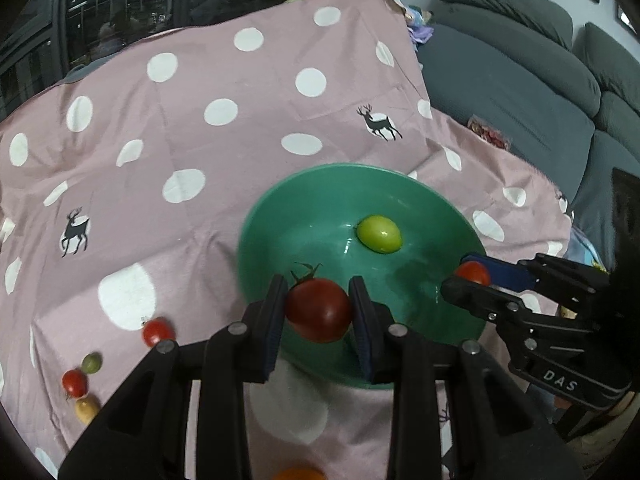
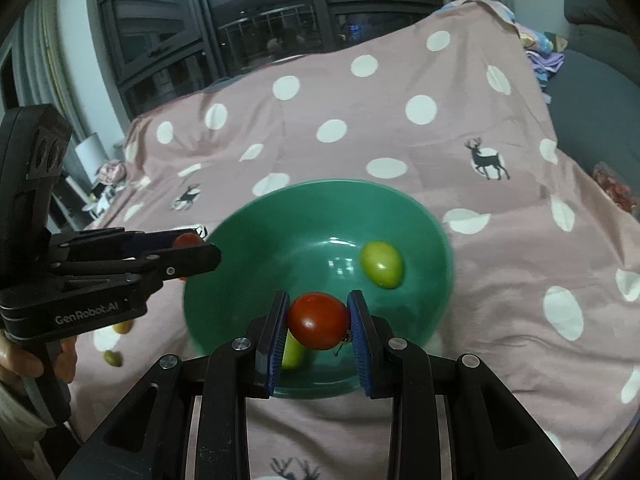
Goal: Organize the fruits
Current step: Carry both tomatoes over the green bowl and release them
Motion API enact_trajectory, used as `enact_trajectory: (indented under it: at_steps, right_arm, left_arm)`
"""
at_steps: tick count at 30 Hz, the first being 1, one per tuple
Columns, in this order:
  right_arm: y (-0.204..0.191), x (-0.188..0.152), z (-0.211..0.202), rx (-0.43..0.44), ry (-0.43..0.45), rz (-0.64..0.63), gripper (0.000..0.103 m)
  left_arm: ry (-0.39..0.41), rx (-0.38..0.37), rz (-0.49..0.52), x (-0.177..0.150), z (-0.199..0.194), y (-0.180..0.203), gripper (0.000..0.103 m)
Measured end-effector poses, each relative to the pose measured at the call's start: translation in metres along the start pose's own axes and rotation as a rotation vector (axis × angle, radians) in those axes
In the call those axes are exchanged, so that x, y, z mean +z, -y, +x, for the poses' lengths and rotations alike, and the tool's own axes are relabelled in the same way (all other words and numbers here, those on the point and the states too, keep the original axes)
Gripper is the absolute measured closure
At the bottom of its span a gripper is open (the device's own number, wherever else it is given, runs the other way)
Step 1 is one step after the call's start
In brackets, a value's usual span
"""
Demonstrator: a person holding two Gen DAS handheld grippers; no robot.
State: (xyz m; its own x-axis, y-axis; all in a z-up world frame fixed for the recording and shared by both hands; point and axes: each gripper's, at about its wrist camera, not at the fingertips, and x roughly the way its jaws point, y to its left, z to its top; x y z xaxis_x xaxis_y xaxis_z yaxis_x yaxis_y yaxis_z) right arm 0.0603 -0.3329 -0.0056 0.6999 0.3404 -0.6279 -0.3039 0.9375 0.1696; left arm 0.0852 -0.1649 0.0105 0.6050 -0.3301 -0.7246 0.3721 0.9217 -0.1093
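Mid-delivery, by the look of it: left gripper (image 1: 318, 312) clamped on a dark red tomato (image 1: 318, 309) above the near rim of the green bowl (image 1: 280, 216); right gripper (image 2: 319, 322) likewise closed on a red tomato (image 2: 318, 320) over the bowl's near side. Next: easing both over the basin, then parting the jaws low to avoid bounce. Already inside, a yellow-green tomato (image 1: 379, 234). Near left on the dotted cloth (image 1: 240, 92), four loose cherry tomatoes (image 1: 159, 331) awaiting pickup. Far right, a grey sofa (image 1: 520, 80). Main hazard: the two grippers crowding each other.
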Motion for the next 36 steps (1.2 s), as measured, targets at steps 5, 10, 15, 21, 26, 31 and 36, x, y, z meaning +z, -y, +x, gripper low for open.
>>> enact_trajectory:
  at_steps: [5,10,15,21,26,31,36]
  right_arm:
    - [0.004,0.001,0.001,-0.014,-0.002,-0.001,0.072]
    - [0.007,0.003,0.002,-0.023,-0.006,0.004,0.072]
    - [0.007,0.002,0.004,-0.032,-0.008,-0.004,0.072]
    - [0.007,0.002,0.005,-0.039,-0.014,-0.002,0.072]
    - [0.007,0.002,0.006,-0.044,-0.020,-0.002,0.072]
    - [0.008,0.001,0.006,-0.047,-0.020,0.000,0.072]
    - [0.007,0.001,0.003,-0.057,-0.018,0.003,0.072]
  left_arm:
    - [-0.020,0.006,0.026,0.003,0.012,0.006,0.072]
    - [-0.037,0.029,0.063,0.006,0.020,0.013,0.072]
    - [-0.058,0.056,0.088,0.005,0.027,0.017,0.072]
    - [-0.083,0.074,0.111,0.003,0.032,0.021,0.071]
    - [-0.084,0.078,0.117,0.003,0.033,0.021,0.072]
    - [-0.081,0.082,0.117,0.003,0.032,0.022,0.072]
    - [-0.079,0.081,0.118,0.003,0.030,0.023,0.070]
